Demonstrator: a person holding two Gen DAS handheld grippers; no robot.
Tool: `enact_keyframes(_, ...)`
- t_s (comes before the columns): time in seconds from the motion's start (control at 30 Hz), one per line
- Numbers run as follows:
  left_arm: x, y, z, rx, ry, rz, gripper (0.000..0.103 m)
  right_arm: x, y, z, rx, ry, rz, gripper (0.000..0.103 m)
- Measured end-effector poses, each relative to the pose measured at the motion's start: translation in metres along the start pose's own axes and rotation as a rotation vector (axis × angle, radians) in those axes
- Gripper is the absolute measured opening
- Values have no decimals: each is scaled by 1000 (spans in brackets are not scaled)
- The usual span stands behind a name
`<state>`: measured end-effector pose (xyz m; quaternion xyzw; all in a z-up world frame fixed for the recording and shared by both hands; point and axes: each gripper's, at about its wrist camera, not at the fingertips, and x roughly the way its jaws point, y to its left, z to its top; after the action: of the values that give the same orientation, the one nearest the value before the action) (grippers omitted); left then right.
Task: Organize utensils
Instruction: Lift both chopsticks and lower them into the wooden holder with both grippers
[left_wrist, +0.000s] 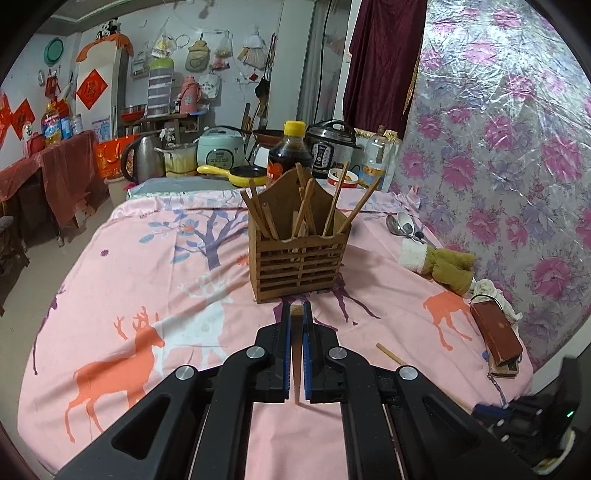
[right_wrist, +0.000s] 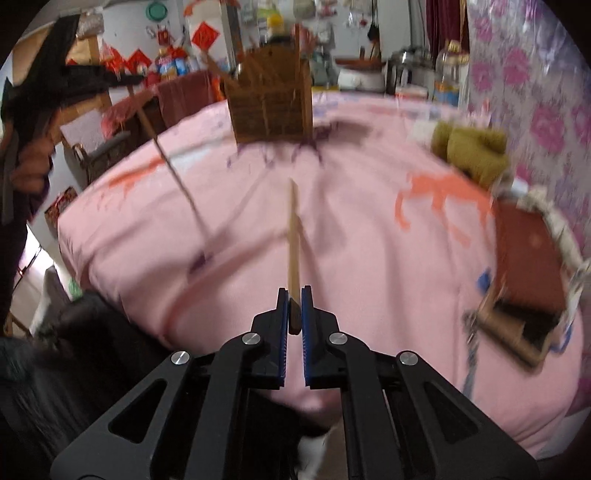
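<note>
Both claws are pinching chopsticks: the right gripper (right_wrist: 294, 291) is pressed on the near end of a wooden chopstick (right_wrist: 293, 236) that points forward over the pink deer-print cloth (right_wrist: 369, 236), and the left gripper (left_wrist: 296, 308) clamps a second stick whose square end (left_wrist: 296, 309) shows between its pads. The step in hand looks like carrying these to the wooden slatted holder (left_wrist: 297, 258) – upright mid-table, already bristling with chopsticks. Next, each stick probably needs tipping upright over the holder's open top before release – one more chopstick (left_wrist: 390, 353) lies loose on the cloth.
</note>
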<state>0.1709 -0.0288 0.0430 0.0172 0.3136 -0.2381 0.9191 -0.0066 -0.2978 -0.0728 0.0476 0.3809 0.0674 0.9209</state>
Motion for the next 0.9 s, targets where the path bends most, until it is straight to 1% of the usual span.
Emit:
enact_keyframes(0.17, -7, -4, 8, 12, -18, -5, 6, -23, -1, 43, 22, -133, -8, 6)
enact_keyframes(0.23, -10, -5, 12, 16, -25, -11, 6, -30, -3, 63, 47, -185, 5, 6)
enact_keyframes(0.37, -14, -10, 24, 19, -39, -29, 6, -41, 1, 99, 57, -257, 38, 6)
enact_keyframes(0.53, -16, -21, 44, 52, -69, -36, 6, -45, 14, 139, 28, -315, 66, 6)
enact_keyframes(0.7, -17, -26, 67, 70, -97, -46, 6, -38, 24, 170, 4, -338, 81, 6)
enact_keyframes(0.83, -15, -26, 93, 79, -130, -42, 6, -31, 31, 196, -4, -363, 89, 6)
enact_keyframes(0.9, -13, -24, 107, 78, -147, -37, 6, -27, 36, 217, -16, -391, 80, 6)
